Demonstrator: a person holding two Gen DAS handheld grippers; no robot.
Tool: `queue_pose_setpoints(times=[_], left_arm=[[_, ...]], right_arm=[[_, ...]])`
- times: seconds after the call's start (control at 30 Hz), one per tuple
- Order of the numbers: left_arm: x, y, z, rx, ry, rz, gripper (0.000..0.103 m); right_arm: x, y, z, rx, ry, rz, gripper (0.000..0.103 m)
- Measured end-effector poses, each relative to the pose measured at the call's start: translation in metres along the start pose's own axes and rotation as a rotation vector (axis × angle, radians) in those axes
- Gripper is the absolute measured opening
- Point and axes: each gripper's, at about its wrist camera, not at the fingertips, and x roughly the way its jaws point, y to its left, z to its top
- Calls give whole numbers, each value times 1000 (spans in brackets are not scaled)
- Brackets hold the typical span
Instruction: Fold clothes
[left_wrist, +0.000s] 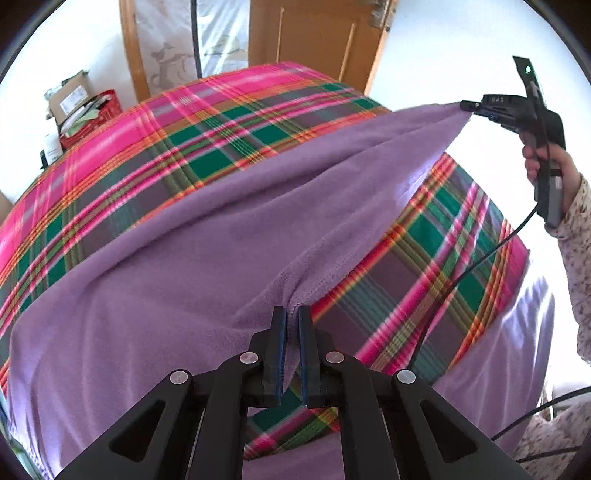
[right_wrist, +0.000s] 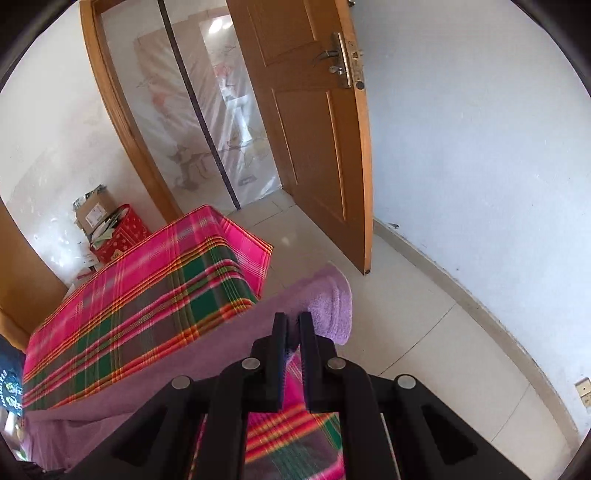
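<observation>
A purple fleece cloth (left_wrist: 177, 266) lies spread over a bed with a pink, green and orange plaid cover (left_wrist: 207, 147). My left gripper (left_wrist: 291, 314) is shut on a bunched edge of the cloth near me. My right gripper (left_wrist: 469, 106), held by a hand at the upper right of the left wrist view, pinches another corner and lifts it taut above the bed. In the right wrist view that gripper (right_wrist: 292, 321) is shut on the purple cloth (right_wrist: 328, 306), whose corner curls past the fingertips over the plaid bed (right_wrist: 147, 291).
An open wooden door (right_wrist: 314, 147) and a doorway with a plastic curtain (right_wrist: 207, 122) stand beyond the bed. Cardboard and red boxes (right_wrist: 110, 232) sit against the wall by the bed's far corner. Pale tiled floor (right_wrist: 424, 332) lies right of the bed. A black cable (left_wrist: 491, 254) hangs from the right gripper.
</observation>
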Motion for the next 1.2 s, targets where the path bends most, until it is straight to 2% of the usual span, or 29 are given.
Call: queue_pose_setpoints(times=[0.1,0.23,0.37,0.6,0.8,0.87,1.03,1.13,1.2], left_arm=[[4,-2,-2,11,18,-8,7],[7,-4,-5,20,31,-19,7],[5,-4,-8,23,40,-28,6],[3,-11,-15,26,49,-57,7],[14,-19,-23,51,95,-44,7],[16,-15,-24,24,104,-60,7],[10,-5,-27,-19,118,-106,15],[-1,3,-37,-34,111,-100,18],[-8,11,-44,-60,104,-104,19]], right_arm=[[2,-9,-10,-3,18,-26,7],[20,-26,-27,44,86,-48,7],[31,-39,-41,78,122,-45,7],[16,-40,-35,53,82,-42,7],[26,-39,-44,32,113,-93,7],[37,-41,-52,39,159,-103,7],[41,-42,-54,46,180,-156,11],[37,-45,-50,47,176,-190,11],[26,-43,-48,52,139,-225,11]])
